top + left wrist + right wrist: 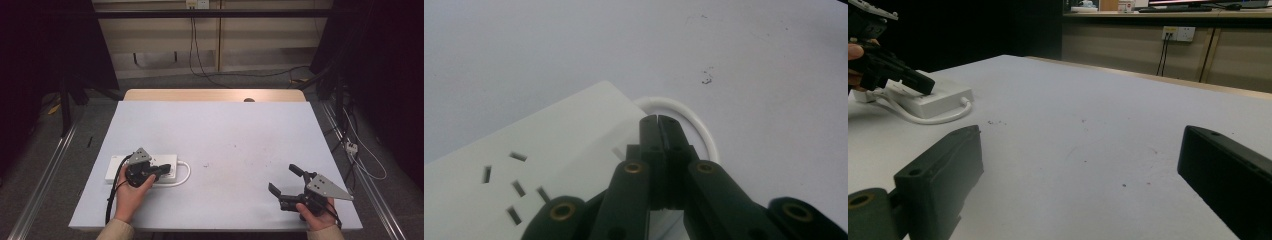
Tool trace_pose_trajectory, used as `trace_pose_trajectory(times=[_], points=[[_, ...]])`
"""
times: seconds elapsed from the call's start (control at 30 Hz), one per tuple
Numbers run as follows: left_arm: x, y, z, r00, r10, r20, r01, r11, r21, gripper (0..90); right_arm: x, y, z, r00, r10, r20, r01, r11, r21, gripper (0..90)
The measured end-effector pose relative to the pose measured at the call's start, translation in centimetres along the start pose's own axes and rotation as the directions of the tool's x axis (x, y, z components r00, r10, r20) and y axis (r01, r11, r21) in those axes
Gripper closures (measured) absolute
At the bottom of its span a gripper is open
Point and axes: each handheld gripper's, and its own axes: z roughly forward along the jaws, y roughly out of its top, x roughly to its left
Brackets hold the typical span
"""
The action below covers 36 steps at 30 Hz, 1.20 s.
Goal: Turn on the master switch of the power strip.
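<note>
**A:** A person's left gripper [159,170] bears down on the right end of a white power strip [116,166], jaws pressed together with nothing between them. And the other hand?

**B:** The right gripper [284,181] waits at the near right of the table [225,130], jaws spread wide and empty, well apart from the strip.

**A:** Where exactly does the strip lie?

**B:** Flat at the near left of the table, long side running left to right. Its white cable [696,125] loops out from the right end and curls back toward the near edge. In the left gripper view, the closed tips sit over that end of the strip [549,150], just beside the loop; whether they touch the casing cannot be told.

**A:** How would it handle?

**B:** By the look of it, a rigid plastic body, light and smooth, likely to slide on the table if pushed from one end. The cable looks springy and would drag behind. The surest hold is probably across the narrow width of the casing, near the middle, away from the socket holes [516,187].

**A:** And beyond the table?

**B:** A wall outlet [1178,33] with cords, in the right gripper view.
</note>
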Motion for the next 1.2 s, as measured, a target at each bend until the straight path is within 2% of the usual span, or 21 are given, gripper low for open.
trace_pose_trajectory(times=[0.27, 0.43, 1.2], points=[[-0.11, -0.01, 0.09, 1.0000, 0.001, 0.001, -0.001, 1.0000, -0.003, 90.0, -0.02, 0.01, -0.04, 1.0000, -0.002, -0.001, 0.002, 1.000, -0.001, 3.9], [-0.23, 0.06, 0.14, 0.9998, 0.019, -0.002, -0.019, 0.9998, 0.003, 90.0, -0.01, 0.00, -0.03, 1.0000, -0.001, -0.002, 0.001, 1.000, -0.001, 3.9], [-0.25, 0.07, 0.38, 0.9997, 0.025, -0.002, -0.025, 0.9997, 0.008, 90.0, 0.06, 0.01, -0.01, 1.0000, -0.001, -0.007, 0.001, 1.000, -0.003, 4.0]])
